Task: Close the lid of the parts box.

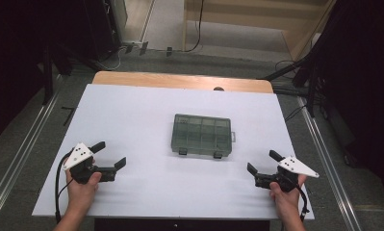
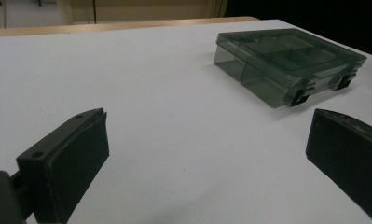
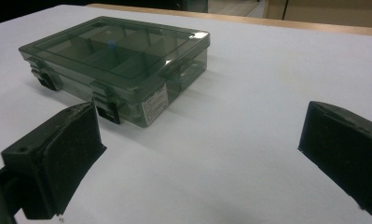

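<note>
A smoky-green see-through compartment box (image 1: 201, 135) lies shut in the middle of the white tabletop (image 1: 132, 110), its two dark latches facing the person. In the left gripper view the box (image 2: 286, 63) sits far right ahead of the jaws. The right gripper view has the box (image 3: 116, 60) at upper left, with a small blue item visible inside through the lid. My left gripper (image 1: 111, 155) rests near the front left, open and holding nothing. At the front right my right gripper (image 1: 263, 162) is likewise open and holding nothing. Both point inward toward the box, well short of it.
A bare wooden strip (image 1: 180, 80) runs along the table's far edge. Metal rails (image 1: 16, 159) flank the table on the floor, and cables lie on the floor beyond it. Dark equipment stands at both sides.
</note>
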A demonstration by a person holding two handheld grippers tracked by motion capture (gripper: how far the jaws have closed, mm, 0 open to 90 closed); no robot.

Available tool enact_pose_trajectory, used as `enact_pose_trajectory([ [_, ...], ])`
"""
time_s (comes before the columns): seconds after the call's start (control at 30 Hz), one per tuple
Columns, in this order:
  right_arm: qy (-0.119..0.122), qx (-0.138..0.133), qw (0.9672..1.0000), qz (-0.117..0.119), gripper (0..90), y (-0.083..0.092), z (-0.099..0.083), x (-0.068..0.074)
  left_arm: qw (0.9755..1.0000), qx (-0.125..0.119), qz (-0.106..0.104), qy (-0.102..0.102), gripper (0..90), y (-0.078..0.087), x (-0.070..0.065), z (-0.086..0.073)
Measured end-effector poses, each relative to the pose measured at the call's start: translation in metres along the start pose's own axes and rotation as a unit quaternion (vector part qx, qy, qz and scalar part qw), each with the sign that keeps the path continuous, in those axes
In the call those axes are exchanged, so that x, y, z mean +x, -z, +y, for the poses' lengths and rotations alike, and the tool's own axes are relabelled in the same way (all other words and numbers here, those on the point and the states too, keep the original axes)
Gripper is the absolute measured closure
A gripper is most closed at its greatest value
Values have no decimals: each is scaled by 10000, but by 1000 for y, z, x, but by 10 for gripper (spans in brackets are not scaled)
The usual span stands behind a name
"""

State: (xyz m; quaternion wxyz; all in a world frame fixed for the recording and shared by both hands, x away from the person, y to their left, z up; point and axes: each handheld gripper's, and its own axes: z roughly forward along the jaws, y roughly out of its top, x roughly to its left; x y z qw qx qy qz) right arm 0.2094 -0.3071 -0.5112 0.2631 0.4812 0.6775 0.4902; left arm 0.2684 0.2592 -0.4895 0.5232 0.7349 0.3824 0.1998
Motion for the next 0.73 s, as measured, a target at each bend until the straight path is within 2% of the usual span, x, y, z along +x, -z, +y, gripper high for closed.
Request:
enact_pose_trajectory([
  [0.3, 6, -6, 10000, 5, 0, 0, 0, 0, 9998, 46, 175, 19, 0, 11, 8, -4],
  [0.43, -5, 10, 10000, 12, 0, 0, 0, 0, 9994, 157, 321, 10, 0, 15, 12, -6],
  [0.67, -22, 10, 10000, -75, 0, 0, 0, 0, 9995, 187, 246, -5, 0, 12, 11, -7],
  [0.73, -46, -1, 10000, -31, 0, 0, -1, -1, 9995, 195, 240, 17, 0, 12, 12, -7],
])
